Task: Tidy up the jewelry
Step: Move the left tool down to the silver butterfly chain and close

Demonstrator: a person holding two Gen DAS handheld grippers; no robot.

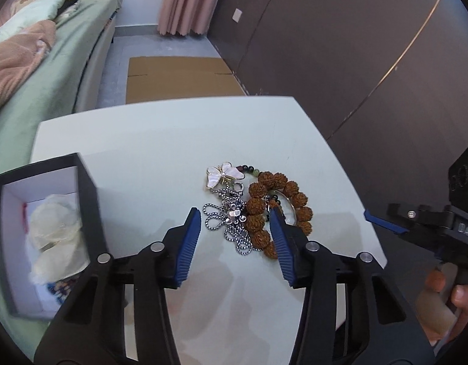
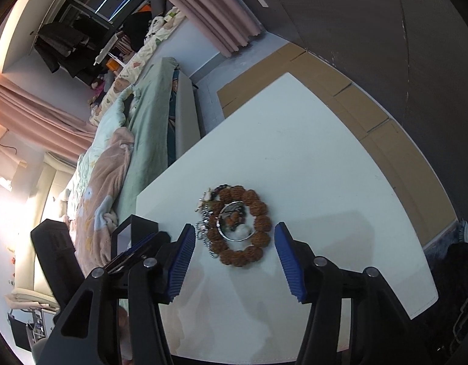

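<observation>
A jewelry pile lies mid-table: a brown bead bracelet [image 1: 297,205], a silver chain [image 1: 231,222] and a pearl butterfly brooch [image 1: 223,175]. My left gripper [image 1: 235,216] is open, its blue pads just above the chain and the bracelet's left side. An open black box [image 1: 88,188] with white lining holds crumpled white tissue [image 1: 57,237] at the left. My right gripper [image 2: 235,231] is open and empty, just short of the bracelet [image 2: 261,210], which rings a silver bangle [image 2: 221,228]. It also shows in the left wrist view [image 1: 383,222].
The white table [image 1: 161,140] stands beside a bed with green bedding [image 1: 36,97] on the left. Flat cardboard [image 1: 179,76] lies on the floor beyond the table. A dark wall panel [image 1: 355,45] runs along the right.
</observation>
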